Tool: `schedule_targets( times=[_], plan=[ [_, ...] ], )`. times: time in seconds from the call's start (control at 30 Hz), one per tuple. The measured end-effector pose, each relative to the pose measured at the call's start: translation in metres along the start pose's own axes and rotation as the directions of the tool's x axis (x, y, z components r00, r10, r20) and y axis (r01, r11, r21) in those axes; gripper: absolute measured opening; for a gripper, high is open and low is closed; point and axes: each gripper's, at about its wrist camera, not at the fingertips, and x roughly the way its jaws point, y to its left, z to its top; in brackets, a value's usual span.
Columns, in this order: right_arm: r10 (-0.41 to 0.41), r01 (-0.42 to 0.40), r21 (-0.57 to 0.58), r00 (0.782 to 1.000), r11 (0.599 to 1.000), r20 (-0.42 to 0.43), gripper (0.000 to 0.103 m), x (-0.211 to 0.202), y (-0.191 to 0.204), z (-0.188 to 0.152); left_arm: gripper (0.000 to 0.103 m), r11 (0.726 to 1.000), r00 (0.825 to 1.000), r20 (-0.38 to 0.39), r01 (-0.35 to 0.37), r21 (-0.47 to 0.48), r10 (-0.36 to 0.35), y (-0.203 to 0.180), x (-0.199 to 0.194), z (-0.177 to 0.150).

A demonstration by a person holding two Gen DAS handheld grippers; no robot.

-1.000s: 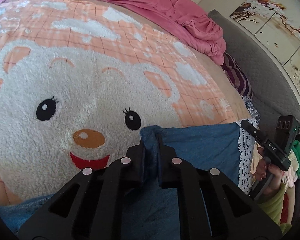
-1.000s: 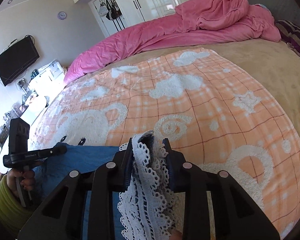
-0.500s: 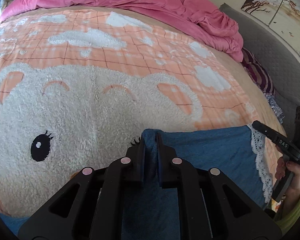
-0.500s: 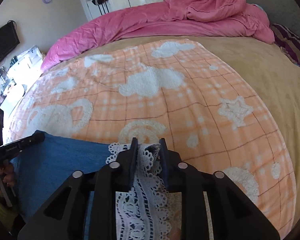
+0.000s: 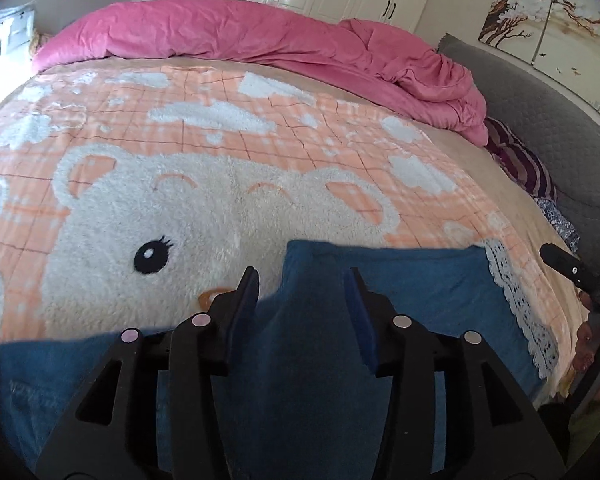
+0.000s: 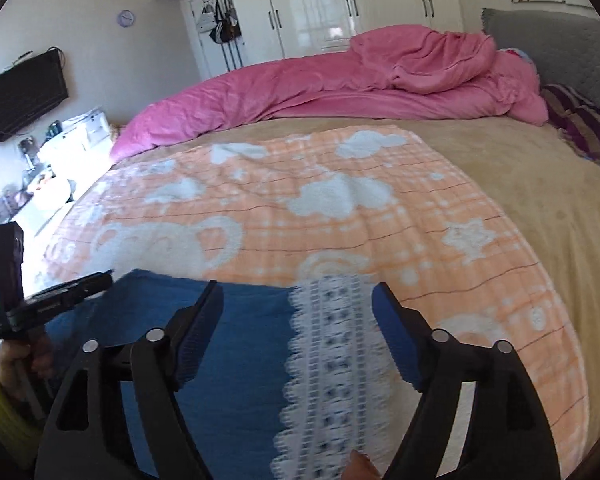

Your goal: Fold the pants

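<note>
The blue pants point(image 5: 400, 292) with a white lace hem point(image 5: 516, 304) lie folded flat on the orange bear blanket point(image 5: 188, 208). My left gripper point(image 5: 304, 280) is open, its jaws standing over the folded blue edge. My right gripper point(image 6: 298, 296) is open over the lace hem point(image 6: 332, 344) and the blue cloth point(image 6: 240, 344). The right gripper also shows at the right edge of the left wrist view point(image 5: 572, 272). The left gripper shows at the left of the right wrist view point(image 6: 52, 304).
A pink duvet point(image 5: 260, 40) is bunched along the far side of the bed. A grey headboard point(image 5: 548, 120) and striped pillow point(image 5: 524, 160) are at the right. White wardrobes point(image 6: 340, 4) stand behind. A TV point(image 6: 24, 96) hangs on the left wall.
Both grippers carried the pants' edge forward and laid it down, then opened and let go. The blue cloth and lace hem now lie flat on the blanket.
</note>
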Motion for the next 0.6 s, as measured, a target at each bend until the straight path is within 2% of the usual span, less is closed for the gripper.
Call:
schedule_targets(
  times=[0.07,0.2,0.3,0.33,0.43,0.53,0.6],
  plan=[
    [0.041,-0.043,-0.029,0.998,0.999,-0.048,0.083,0.009,0.023,-0.008,0.041,0.999,1.0,-0.017,-0.022,0.031,0.023,-0.003,-0.008,-0.014],
    [-0.004,-0.003,-0.051,0.991,0.999,-0.135,0.083,0.026,0.045,-0.027,0.047,0.99,0.993,-0.063,-0.097,0.098,0.104,0.0,-0.009,-0.037],
    [-0.041,0.049,0.036,0.978,0.998,-0.204,0.084,0.036,0.031,-0.044,0.048,0.989,0.991,-0.057,-0.113,0.097,0.119,0.011,-0.009,-0.049],
    [-0.026,0.044,0.077,0.976,0.996,-0.218,0.084,0.039,0.024,-0.05,0.048,0.99,0.992,-0.054,-0.107,0.097,0.113,0.014,-0.01,-0.051],
    [0.021,0.005,0.144,0.984,0.99,-0.178,0.084,0.033,0.017,-0.053,0.048,0.994,0.995,-0.053,-0.085,0.066,0.088,0.022,-0.009,-0.05],
    [0.006,0.015,0.129,0.987,0.991,-0.163,0.084,0.029,0.02,-0.057,0.049,0.997,0.996,-0.057,-0.072,0.038,0.074,0.026,-0.015,-0.05],
    [-0.008,0.024,0.113,0.989,0.993,-0.145,0.084,0.024,0.024,-0.059,0.064,0.998,0.996,-0.058,-0.064,0.026,0.065,0.027,-0.028,-0.049]
  ],
)
